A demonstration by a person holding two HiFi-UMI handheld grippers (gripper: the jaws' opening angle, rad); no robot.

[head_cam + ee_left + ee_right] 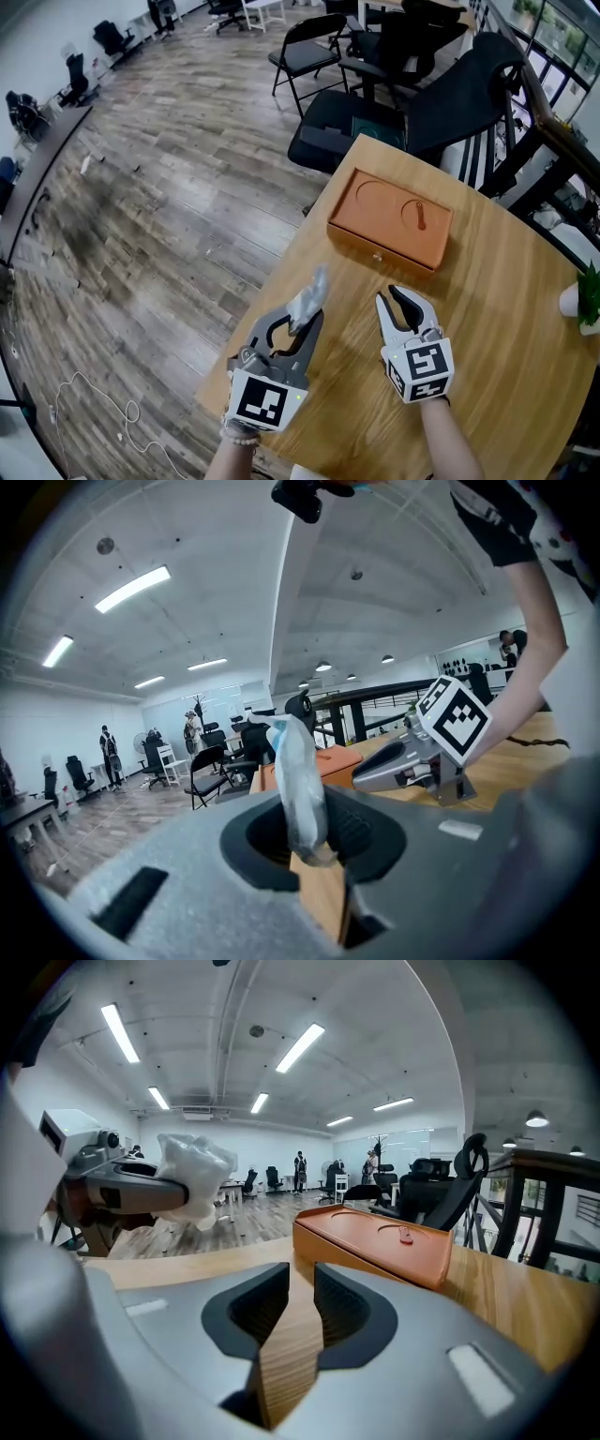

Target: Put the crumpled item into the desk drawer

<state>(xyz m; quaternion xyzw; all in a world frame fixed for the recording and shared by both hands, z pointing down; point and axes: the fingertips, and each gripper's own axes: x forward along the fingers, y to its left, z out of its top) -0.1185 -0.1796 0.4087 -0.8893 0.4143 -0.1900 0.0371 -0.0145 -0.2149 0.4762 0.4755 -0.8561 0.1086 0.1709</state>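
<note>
Holds the grey two-jaw left gripper point(302, 326) out in front, angled forward and slightly down, black-and-white marker cube point(259, 401) toward the body. Pinches a crumpled whitish plastic wad point(309, 298) between its dark fingers point(361, 832), wad sticking up past the tips. Carries the matching grey right gripper point(394, 302) just beside it, roughly parallel and tilted the same way. Shows those fingers point(258, 1307) a narrow gap apart, nothing between them. Reaches in from the lower edge with bare left forearm point(225, 461) and right forearm point(452, 441).

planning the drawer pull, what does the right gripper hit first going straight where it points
The right gripper would likely meet the orange drawer box's front face first; only bare tabletop lies before it.
</note>
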